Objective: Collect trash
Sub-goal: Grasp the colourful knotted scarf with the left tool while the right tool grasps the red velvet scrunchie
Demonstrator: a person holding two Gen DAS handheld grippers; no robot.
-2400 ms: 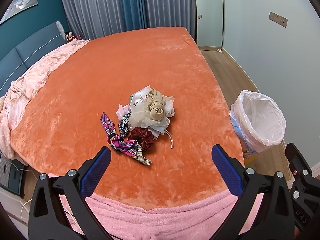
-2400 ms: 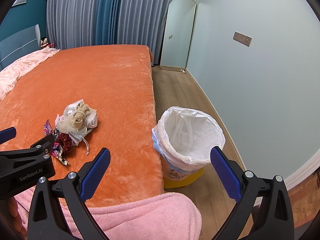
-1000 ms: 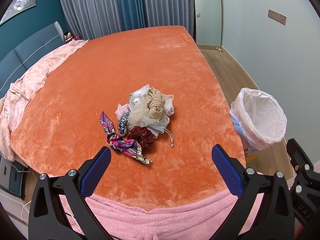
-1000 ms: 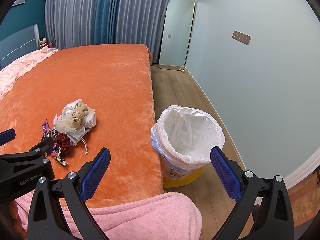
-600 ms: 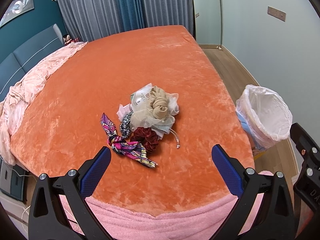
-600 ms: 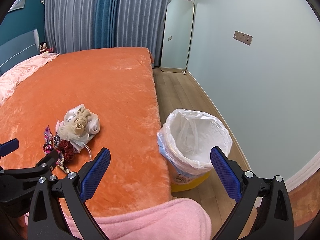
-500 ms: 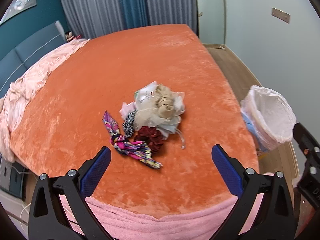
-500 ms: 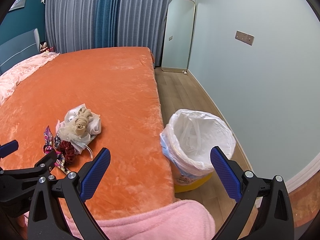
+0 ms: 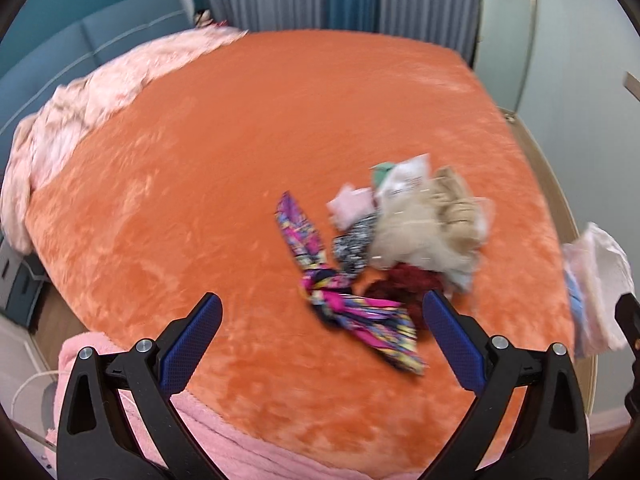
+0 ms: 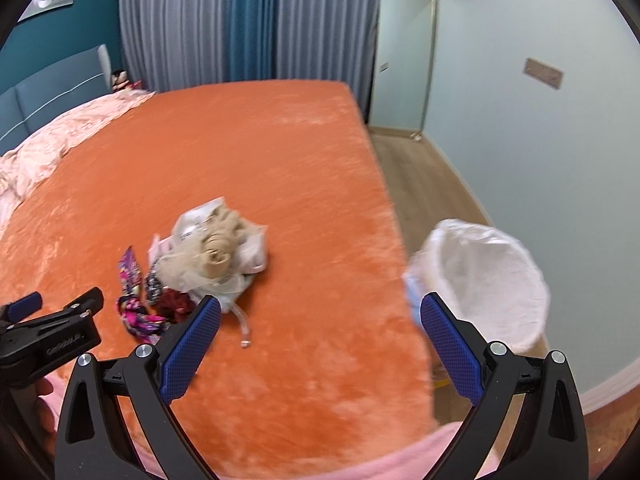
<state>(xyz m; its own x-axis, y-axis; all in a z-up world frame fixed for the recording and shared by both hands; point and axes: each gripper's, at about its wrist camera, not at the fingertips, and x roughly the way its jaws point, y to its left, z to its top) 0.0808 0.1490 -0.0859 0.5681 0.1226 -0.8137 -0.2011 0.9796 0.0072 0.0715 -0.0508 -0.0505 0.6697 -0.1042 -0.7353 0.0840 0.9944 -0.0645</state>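
— Trash (image 10: pixel 212 256) where?
— Heaped on the bed (image 10: pixel 280 168), near its edge; a ribbon (image 9: pixel 340 296) lies beside it.
— And the bin (image 10: pixel 484 276)?
— On the floor by the bed, white-lined.
— Tools?
— Left tool (image 9: pixel 320 344) and right tool (image 10: pixel 320 344) both gape wide above the bed, holding nothing.

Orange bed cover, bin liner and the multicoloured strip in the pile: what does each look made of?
Orange bed cover: plush, velvety fabric, judging by its shaded nap marks. Bin liner: thin translucent white plastic, crinkled around the rim. Multicoloured strip: probably a printed fabric scarf with a slight sheen, knotted midway; blur leaves this open.
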